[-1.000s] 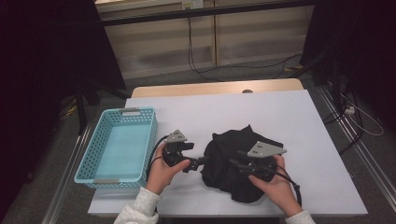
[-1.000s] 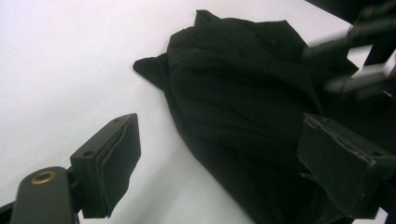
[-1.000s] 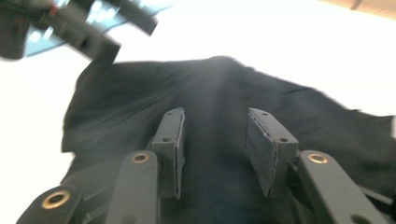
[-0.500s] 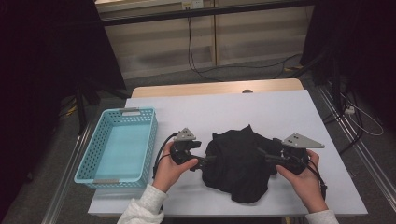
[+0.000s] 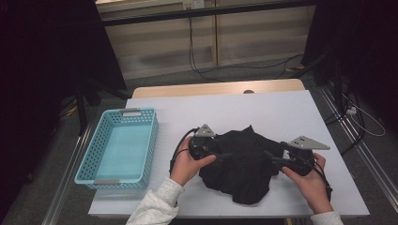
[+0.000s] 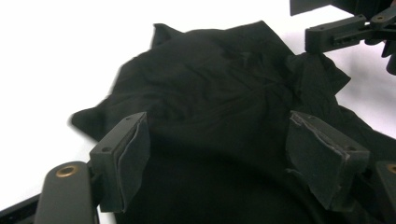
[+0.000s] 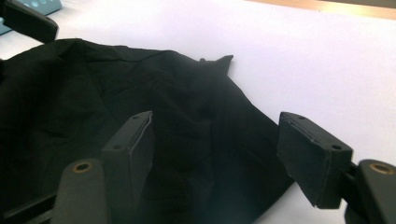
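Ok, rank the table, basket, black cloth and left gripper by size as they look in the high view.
1. Table
2. Basket and cloth: look about alike, so no ranking between them
3. Left gripper

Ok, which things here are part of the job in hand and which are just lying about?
In the job:
- black cloth, crumpled on the table, between both grippers
- left gripper, jaws open at the cloth's left edge
- right gripper, jaws open at its right edge

Lying about:
- blue basket, off to the left, nothing in it
- cables on the floor behind the table
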